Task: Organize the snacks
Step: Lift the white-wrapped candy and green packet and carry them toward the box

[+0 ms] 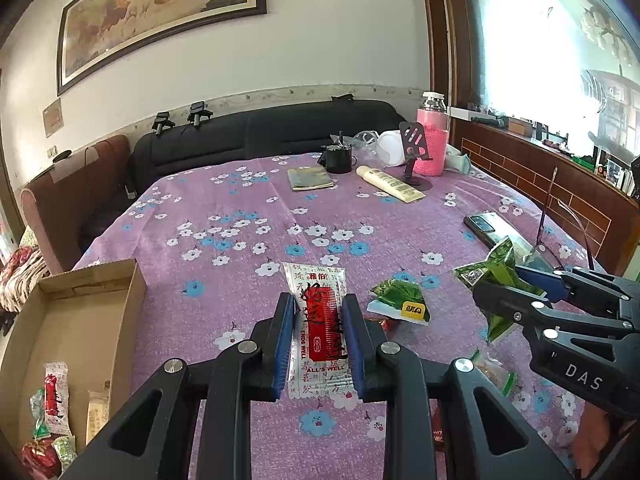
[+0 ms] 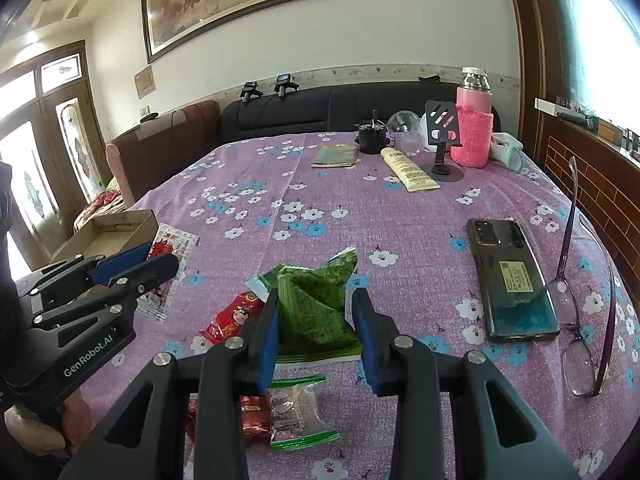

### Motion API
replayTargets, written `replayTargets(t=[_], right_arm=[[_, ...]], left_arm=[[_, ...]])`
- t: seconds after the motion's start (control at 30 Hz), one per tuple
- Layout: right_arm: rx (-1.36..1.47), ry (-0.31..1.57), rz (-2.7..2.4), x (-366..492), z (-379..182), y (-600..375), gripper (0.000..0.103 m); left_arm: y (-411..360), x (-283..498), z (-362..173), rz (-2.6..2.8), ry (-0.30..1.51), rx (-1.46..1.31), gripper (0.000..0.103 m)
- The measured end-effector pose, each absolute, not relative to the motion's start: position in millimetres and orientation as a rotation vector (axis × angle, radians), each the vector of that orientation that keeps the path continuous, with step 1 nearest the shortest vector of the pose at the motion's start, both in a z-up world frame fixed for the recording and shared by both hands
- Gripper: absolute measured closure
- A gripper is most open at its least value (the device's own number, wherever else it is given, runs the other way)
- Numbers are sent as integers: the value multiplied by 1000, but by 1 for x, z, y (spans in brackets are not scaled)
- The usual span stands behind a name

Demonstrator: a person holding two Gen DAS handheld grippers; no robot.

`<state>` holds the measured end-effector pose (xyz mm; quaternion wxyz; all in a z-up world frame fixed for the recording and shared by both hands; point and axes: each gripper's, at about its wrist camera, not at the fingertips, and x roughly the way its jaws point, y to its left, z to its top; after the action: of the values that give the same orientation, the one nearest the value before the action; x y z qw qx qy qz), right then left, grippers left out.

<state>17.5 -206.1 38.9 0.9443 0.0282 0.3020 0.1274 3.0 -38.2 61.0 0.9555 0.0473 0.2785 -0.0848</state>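
Observation:
My left gripper (image 1: 318, 312) is shut on a white-and-red snack packet (image 1: 320, 320) and holds it over the purple floral tablecloth. My right gripper (image 2: 314, 308) is shut on a green snack packet (image 2: 316, 304); it also shows in the left wrist view (image 1: 508, 292). The left gripper (image 2: 156, 256) with its packet (image 2: 172, 244) shows at left in the right wrist view. Another green packet (image 1: 400, 300) lies on the cloth. A red packet (image 2: 232, 316), a clear green-edged packet (image 2: 298, 412) and a dark red packet (image 2: 252, 412) lie below the right gripper. A cardboard box (image 1: 92, 320) at left holds several snacks (image 1: 54, 400).
A phone (image 2: 512, 280) and glasses (image 2: 580, 308) lie at the right. At the back stand a pink bottle (image 2: 472, 120), a phone stand (image 2: 440, 136), a cream tube (image 2: 408, 168), a black cup (image 2: 372, 136) and a booklet (image 2: 336, 156). A sofa (image 2: 320, 108) is behind the table.

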Motion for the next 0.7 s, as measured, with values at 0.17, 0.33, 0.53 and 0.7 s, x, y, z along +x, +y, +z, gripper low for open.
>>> replayTargets(t=[0.17, 0.33, 0.53, 0.7], right_arm=[[79, 605, 255, 17, 41, -211, 70], [104, 614, 249, 18, 43, -215, 70], [89, 613, 267, 10, 48, -202, 70], [88, 627, 310, 4, 51, -183, 70]], left_arm=[[-35, -1, 66, -184, 570, 68, 78], [-26, -10, 72, -203, 584, 17, 78], [-4, -22, 77, -185, 577, -25, 78], [20, -28, 78, -144, 560, -56, 78]])
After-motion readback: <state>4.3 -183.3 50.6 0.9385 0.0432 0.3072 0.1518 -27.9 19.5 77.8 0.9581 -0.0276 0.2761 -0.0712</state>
